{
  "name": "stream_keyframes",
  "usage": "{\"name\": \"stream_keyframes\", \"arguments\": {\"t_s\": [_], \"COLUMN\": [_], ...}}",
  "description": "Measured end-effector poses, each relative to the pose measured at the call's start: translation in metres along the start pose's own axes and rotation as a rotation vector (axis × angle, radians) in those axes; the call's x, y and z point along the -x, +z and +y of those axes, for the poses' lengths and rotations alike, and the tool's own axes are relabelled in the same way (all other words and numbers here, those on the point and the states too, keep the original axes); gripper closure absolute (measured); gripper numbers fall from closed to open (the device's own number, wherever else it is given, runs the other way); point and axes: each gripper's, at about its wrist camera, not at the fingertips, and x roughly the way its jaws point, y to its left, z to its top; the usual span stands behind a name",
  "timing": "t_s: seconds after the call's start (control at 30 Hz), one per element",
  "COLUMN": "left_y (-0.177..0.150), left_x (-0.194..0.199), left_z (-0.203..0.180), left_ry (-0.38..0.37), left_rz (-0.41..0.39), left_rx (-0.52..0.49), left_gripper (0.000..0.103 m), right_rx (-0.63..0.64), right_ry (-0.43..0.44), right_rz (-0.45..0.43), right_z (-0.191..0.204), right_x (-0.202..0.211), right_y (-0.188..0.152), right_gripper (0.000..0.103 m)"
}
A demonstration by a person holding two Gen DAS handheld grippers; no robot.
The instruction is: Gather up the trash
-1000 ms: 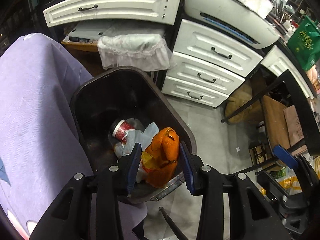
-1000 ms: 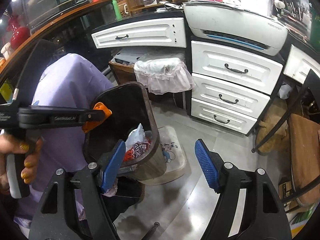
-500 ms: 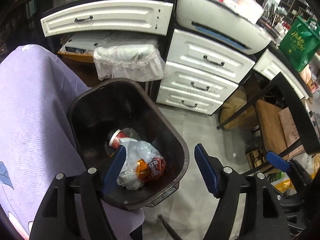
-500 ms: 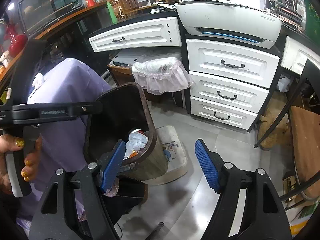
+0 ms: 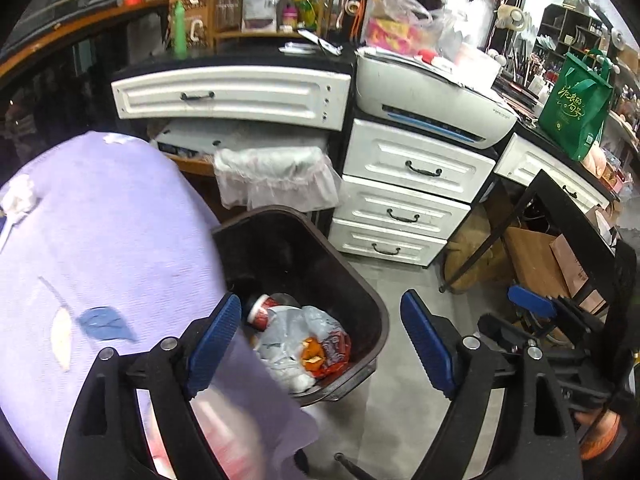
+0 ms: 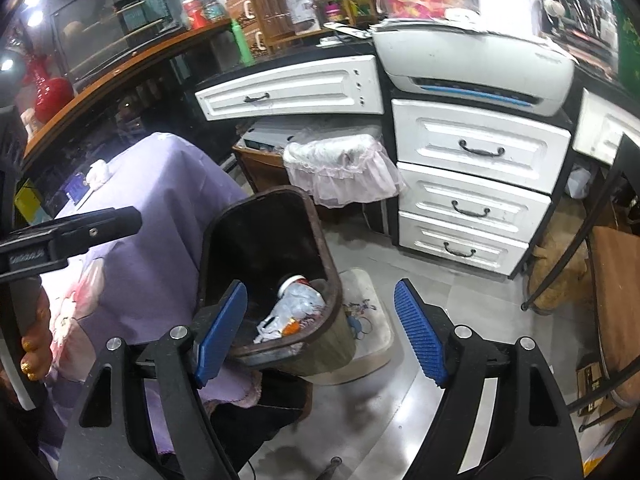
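Note:
A dark brown trash bin (image 5: 374,312) stands on the floor beside a purple-clothed table (image 5: 100,240). Inside it lie an orange snack wrapper (image 5: 316,354), a crumpled plastic bag (image 5: 288,332) and a red-and-white cup (image 5: 262,312). My left gripper (image 5: 320,300) hovers above the bin, its jaws opening wide with nothing between them. My right gripper (image 6: 320,285) hangs over the bin's (image 6: 330,268) near rim; its jaws are opening slightly and hold nothing. A crumpled white tissue (image 6: 98,172) lies on the tablecloth's far side.
White drawers (image 5: 404,208) with a printer (image 5: 432,104) on top stand behind the bin. A second bin lined with a white bag (image 5: 276,176) sits under the counter. A floor mat (image 6: 370,320) lies beside the brown bin. A wooden chair (image 6: 612,280) stands at the right.
The left gripper held the orange wrapper over the bin, then opened; the wrapper now lies in the bin. The left gripper has risen and pulled back. The right gripper has hardly moved.

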Motion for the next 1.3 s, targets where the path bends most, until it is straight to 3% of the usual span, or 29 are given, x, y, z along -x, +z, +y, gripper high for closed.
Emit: {"name": "stream_keyframes", "arguments": {"t_s": [0.4,0.83,1.0,1.17,1.3], "left_y": [-0.022,-0.053,-0.037,-0.008,0.018], "left_x": [0.055,0.103,0.104,0.081,0.053], "left_z": [0.063,0.207,0.270,0.328,0.356], "left_ry": [0.119,0.437,0.584,0.624,0.613], "left_rz": [-0.083,-0.112,-0.133,-0.108,-0.085], "left_rx": [0.042,0.274,0.349,0.391,0.398], "left_gripper": [0.016,0.009,0.009,0.009,0.009], "right_rx": [0.139,0.297,0.335,0.385,0.445], "right_ry": [0.128,0.264,0.286,0.290,0.281], "right_rz": [0.006,0.013,0.016,0.024,0.028], "right_z": [0.084,0.191,0.218,0.238,0.260], "right_x": [-0.015,-0.030,-0.038,-0.046,-0.057], "right_y": [0.020,0.046,0.058,0.066,0.071], "right_gripper": [0.026,0.025,0.025,0.025,0.025]}}
